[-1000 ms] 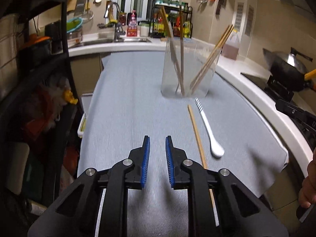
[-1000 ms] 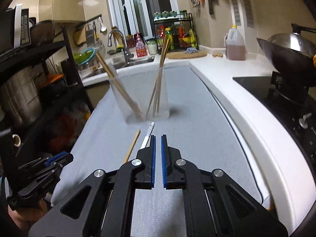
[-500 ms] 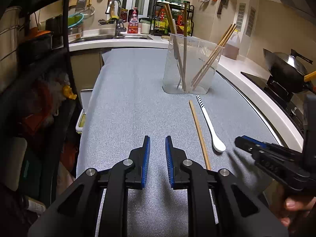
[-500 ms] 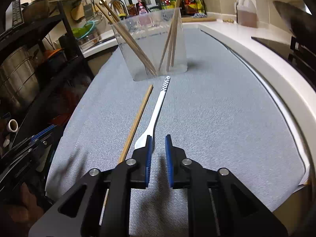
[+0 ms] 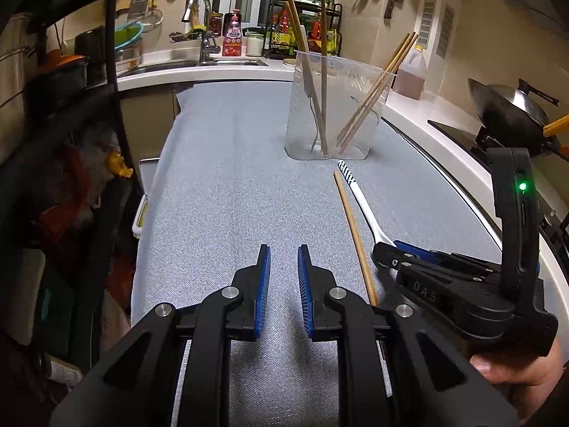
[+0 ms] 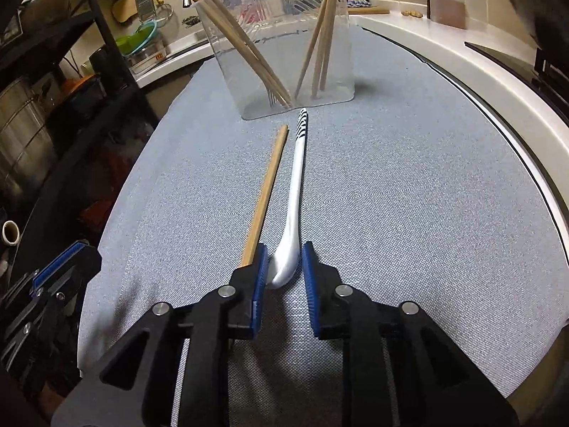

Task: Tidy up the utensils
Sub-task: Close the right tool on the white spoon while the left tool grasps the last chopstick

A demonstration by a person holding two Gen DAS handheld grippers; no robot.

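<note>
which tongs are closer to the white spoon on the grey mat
Right. The right tongs sit open around the bowl of the white striped-handle spoon. The left tongs hover open over bare mat, off to the spoon's left.

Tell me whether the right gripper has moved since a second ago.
Yes. The right gripper has advanced toward the clear container and dropped to the cloth, its open jaws now straddling the white spoon's bowl.

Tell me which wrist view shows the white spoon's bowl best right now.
The right wrist view: the white spoon lies lengthwise, its bowl between the right gripper and its open jaws. In the left wrist view the right gripper hides the bowl; only the handle shows.
</note>
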